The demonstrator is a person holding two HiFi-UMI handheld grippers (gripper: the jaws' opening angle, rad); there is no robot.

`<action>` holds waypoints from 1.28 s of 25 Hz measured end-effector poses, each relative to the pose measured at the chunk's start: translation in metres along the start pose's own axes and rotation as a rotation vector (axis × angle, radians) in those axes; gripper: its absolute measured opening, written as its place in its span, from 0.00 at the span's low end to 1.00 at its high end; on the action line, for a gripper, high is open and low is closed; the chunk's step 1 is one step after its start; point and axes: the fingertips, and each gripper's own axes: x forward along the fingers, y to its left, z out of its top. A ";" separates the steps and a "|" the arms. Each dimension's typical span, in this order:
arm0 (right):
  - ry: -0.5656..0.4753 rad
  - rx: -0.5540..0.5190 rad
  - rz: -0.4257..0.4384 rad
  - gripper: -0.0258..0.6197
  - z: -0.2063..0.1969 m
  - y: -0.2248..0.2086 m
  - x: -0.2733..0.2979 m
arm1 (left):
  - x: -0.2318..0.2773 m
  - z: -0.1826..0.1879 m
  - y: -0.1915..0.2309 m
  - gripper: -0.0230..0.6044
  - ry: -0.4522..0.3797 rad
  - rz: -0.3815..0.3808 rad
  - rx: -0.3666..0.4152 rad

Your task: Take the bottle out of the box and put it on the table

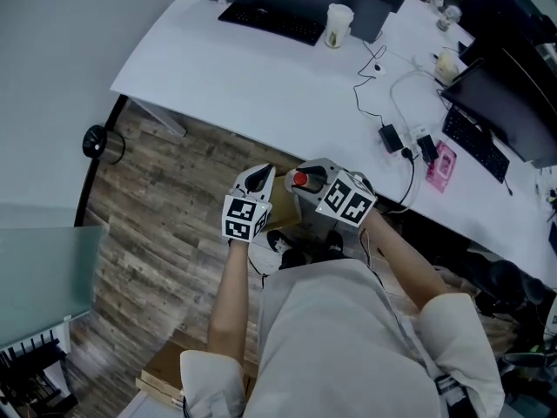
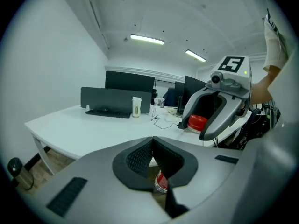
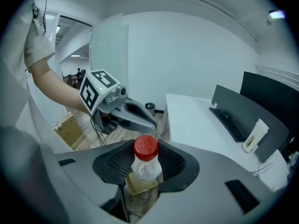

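Note:
A clear bottle with a red cap (image 3: pixel 145 147) stands upright between my right gripper's (image 3: pixel 145 161) pads, which are shut on its neck. Far below it an open cardboard box (image 3: pixel 135 185) rests on the wood floor. The head view shows the right gripper (image 1: pixel 302 186) holding the red cap (image 1: pixel 300 179) just short of the white desk's edge. Beside it, on the left, my left gripper (image 1: pixel 259 181) hovers with nothing in it. In the left gripper view its pads (image 2: pixel 140 155) meet, shut and empty. Through the gap under them, something red-labelled (image 2: pixel 160 183) shows far below.
The white desk (image 1: pixel 261 85) carries a keyboard (image 1: pixel 271 20), a cup (image 1: pixel 338 24), cables, a power adapter (image 1: pixel 390 137) and a pink item (image 1: pixel 441 165). A black bin (image 1: pixel 103 143) stands on the floor at its left end. Cardboard (image 1: pixel 161 380) lies at the lower left.

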 end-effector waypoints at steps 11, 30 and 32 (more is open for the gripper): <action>-0.166 0.096 -0.140 0.32 0.057 -0.095 -0.051 | 0.060 0.070 0.001 0.06 -0.052 -0.110 0.079; -0.051 0.297 -0.310 0.32 0.007 -0.193 -0.009 | 0.050 0.034 0.058 0.06 -0.001 -0.035 -0.044; -0.060 0.317 -0.314 0.33 0.002 -0.196 -0.010 | 0.046 0.026 0.060 0.06 0.002 -0.017 -0.061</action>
